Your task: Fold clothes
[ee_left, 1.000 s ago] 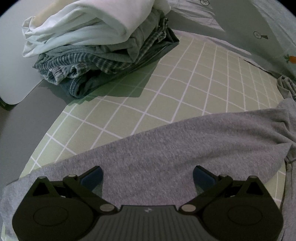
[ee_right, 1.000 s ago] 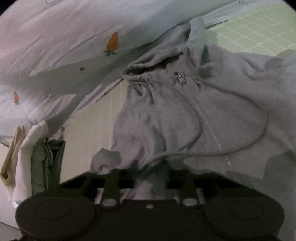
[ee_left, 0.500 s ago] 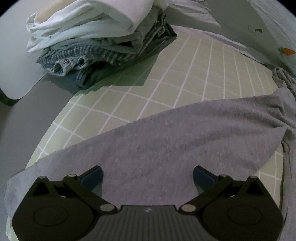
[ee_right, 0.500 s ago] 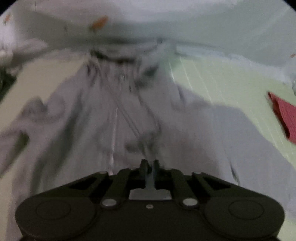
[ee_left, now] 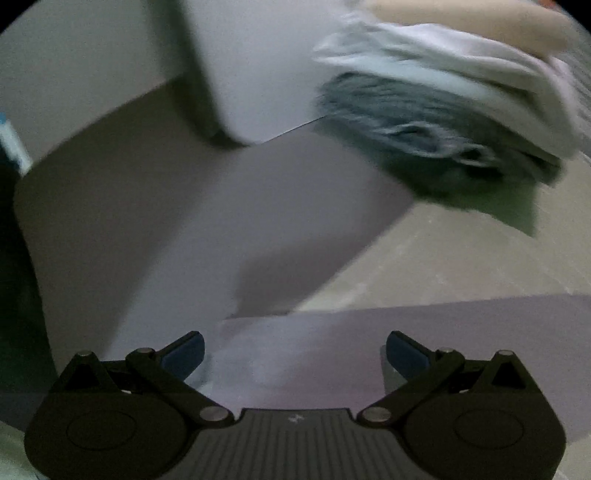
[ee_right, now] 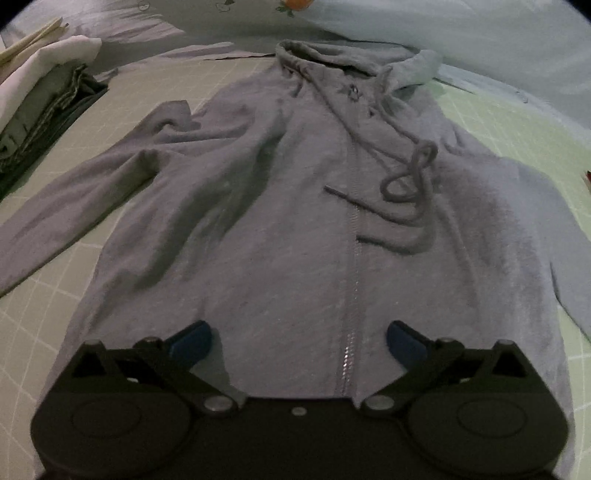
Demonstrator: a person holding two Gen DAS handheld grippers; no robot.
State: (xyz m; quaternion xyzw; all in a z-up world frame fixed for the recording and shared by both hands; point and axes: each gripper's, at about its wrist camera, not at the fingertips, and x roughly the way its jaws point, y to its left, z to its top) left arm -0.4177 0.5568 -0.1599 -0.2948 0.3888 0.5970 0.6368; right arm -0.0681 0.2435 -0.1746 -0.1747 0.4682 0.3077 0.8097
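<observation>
A grey zip hoodie (ee_right: 295, 229) lies front-up on the green checked mat (ee_right: 33, 332), hood at the far end, drawstrings looped on the chest, its left sleeve (ee_right: 74, 206) stretched out to the left. My right gripper (ee_right: 297, 341) is open and empty, low over the hoodie's hem beside the zip. In the blurred left wrist view, my left gripper (ee_left: 293, 354) is open and empty over the end of a grey sleeve (ee_left: 406, 332) at the mat's edge.
A pile of folded clothes (ee_left: 443, 99) sits at the mat's far left corner; it also shows in the right wrist view (ee_right: 40, 92). A pale printed bedsheet (ee_right: 461, 26) lies beyond the hood. Grey floor (ee_left: 166, 221) and a white panel (ee_left: 258, 66) lie off the mat.
My right gripper has opened and drawn back from the chest to the hem. My left gripper has swung left toward the mat's edge, still open.
</observation>
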